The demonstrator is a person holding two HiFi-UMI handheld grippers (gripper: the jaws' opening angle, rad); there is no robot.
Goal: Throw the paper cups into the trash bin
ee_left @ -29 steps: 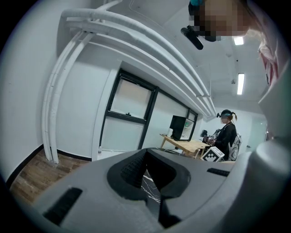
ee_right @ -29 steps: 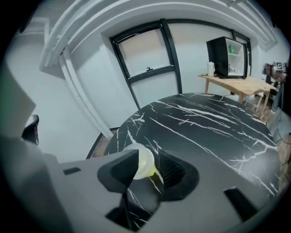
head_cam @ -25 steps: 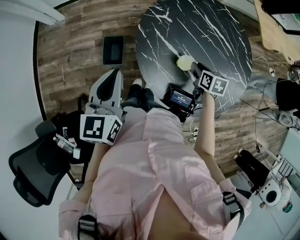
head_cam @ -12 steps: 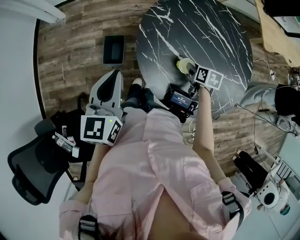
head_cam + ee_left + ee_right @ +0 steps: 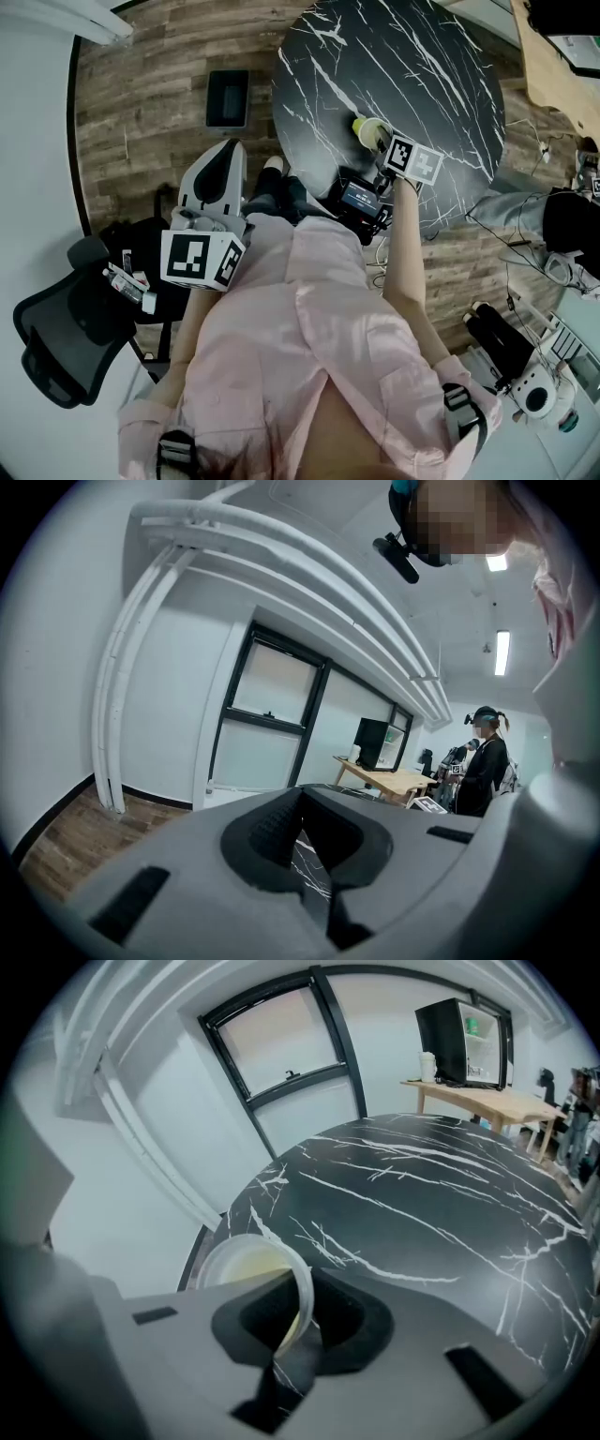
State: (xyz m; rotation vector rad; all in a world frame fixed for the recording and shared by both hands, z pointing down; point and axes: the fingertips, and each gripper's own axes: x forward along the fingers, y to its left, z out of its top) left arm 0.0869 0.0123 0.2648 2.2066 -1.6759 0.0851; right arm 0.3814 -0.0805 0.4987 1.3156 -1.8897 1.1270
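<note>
On the near edge of the black marble tabletop [image 5: 422,66], the right gripper [image 5: 381,142] has just been closing and pinches the wall of the upright paper cup [image 5: 246,1262]. The left gripper [image 5: 302,803], off the tabletop, has its jaws together, empty.

Wood-plank floor [image 5: 150,84] lies under a round black marble-patterned table [image 5: 422,66]; a black office chair [image 5: 56,347] stands nearby; white walls [image 5: 169,714], dark-framed windows [image 5: 272,705], a wooden desk [image 5: 389,780]; ceiling strip lights [image 5: 502,653] glow.
</note>
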